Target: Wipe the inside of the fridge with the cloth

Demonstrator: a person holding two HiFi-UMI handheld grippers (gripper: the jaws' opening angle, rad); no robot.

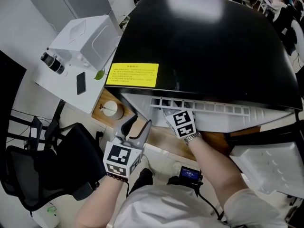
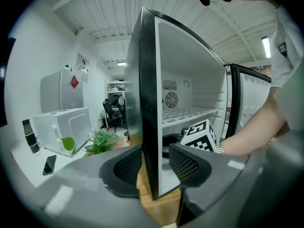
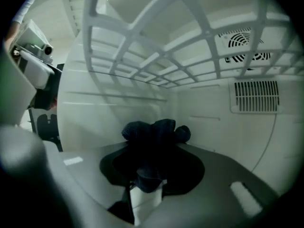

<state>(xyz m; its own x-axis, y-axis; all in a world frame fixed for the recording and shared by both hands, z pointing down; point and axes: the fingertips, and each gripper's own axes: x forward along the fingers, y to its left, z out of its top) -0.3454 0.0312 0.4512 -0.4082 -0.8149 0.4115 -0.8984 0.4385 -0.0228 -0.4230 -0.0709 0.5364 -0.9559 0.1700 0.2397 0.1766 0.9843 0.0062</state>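
Observation:
The black fridge (image 1: 204, 42) stands open, its white inside (image 2: 190, 94) in the left gripper view. My right gripper (image 3: 152, 163) is inside it, below the wire shelf (image 3: 156, 56), shut on a bunched dark blue cloth (image 3: 154, 132) that sticks out past its jaws. In the head view only its marker cube (image 1: 183, 122) shows at the fridge's mouth. My left gripper (image 2: 156, 163) is open at the fridge's left front corner. The front edge of the side wall (image 2: 148, 103) lies between its jaws, which do not touch it.
The open door (image 1: 270, 165) hangs at the right. Left of the fridge a white appliance (image 1: 85, 39), a phone (image 1: 81, 82) and a green plant (image 2: 102, 141) sit on a white counter. A black chair (image 1: 42, 175) stands lower left. A vent grille (image 3: 256, 96) is on the back wall.

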